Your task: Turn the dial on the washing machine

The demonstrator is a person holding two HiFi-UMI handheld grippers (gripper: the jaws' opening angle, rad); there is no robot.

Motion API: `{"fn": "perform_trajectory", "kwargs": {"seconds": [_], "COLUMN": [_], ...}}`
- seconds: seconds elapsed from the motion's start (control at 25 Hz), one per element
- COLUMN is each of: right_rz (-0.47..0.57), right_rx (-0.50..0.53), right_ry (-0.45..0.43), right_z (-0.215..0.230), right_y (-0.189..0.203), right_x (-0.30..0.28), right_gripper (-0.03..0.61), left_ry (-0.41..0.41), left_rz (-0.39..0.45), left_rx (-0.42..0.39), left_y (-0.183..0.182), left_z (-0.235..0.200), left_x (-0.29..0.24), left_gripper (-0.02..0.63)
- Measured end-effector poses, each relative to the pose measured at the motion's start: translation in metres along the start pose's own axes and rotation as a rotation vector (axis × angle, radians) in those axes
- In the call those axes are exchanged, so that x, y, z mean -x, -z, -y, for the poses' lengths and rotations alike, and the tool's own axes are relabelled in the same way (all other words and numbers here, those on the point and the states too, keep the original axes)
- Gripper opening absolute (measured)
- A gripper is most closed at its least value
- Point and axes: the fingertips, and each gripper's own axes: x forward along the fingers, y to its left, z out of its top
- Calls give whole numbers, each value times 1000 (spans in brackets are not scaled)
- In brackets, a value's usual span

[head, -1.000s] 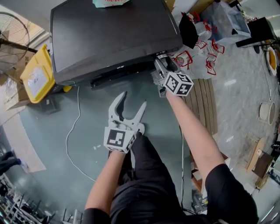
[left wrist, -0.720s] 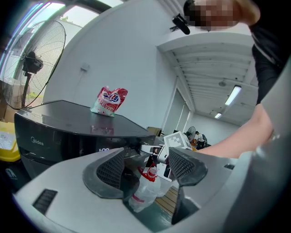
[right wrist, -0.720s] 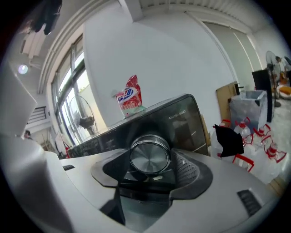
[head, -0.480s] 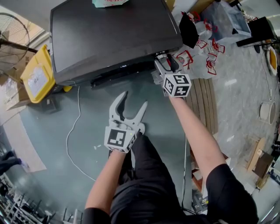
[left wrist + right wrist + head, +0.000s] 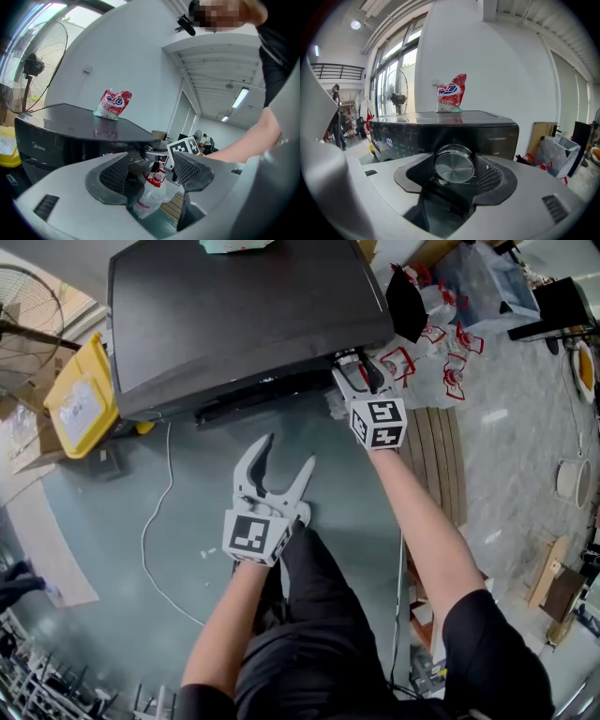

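Around the dial (image 5: pixel 454 167), right tongs (image 5: pixel 455 175), touching.

Pouch (image 5: pixel 451 98) atop the washing machine (image 5: pixel 234 315); dial (image 5: pixel 454 165) on its front right corner, between the right hand-held gripper's (image 5: pixel 356 371) jaws.

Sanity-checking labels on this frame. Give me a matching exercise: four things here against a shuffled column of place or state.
1 dial
2 pouch
3 yellow bin
4 left claw

A on top of the washing machine
B open, away from the machine
C beside the machine
D between the right claw's jaws

Pairs: 1-D, 2-A, 3-C, 4-B
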Motion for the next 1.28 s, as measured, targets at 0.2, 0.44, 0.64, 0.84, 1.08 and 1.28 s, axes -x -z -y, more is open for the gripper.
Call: {"fn": "perform_trajectory", "kwargs": {"seconds": [0.2, 0.44, 0.64, 0.84, 1.08, 1.28], "right_rz": [12, 28, 58, 64, 50, 52], "right_rx": [-108, -262, -418, -460, -388, -346], "right_ry": [-14, -30, -47, -51, -33, -24], "right_z": [4, 7, 10, 11, 11, 11], "right_y": [1, 2, 4, 4, 2, -9], "right_x": [-1, 0, 0, 0, 3, 14], "right_gripper": [256, 256, 258, 258, 256, 256], "left_ry": [4, 6, 11, 20, 23, 16], "left_rz": [10, 9, 11, 18, 28, 43], "left_rx": [-1, -1, 7, -6, -17, -22], "left_y": [-1, -2, -3, -4, -7, -16], "left_z": [-1, 0, 2, 4, 6, 1], "left_x": [-1, -3, -5, -6, -6, -1], "left_gripper": [282, 282, 282, 282, 282, 282]}}
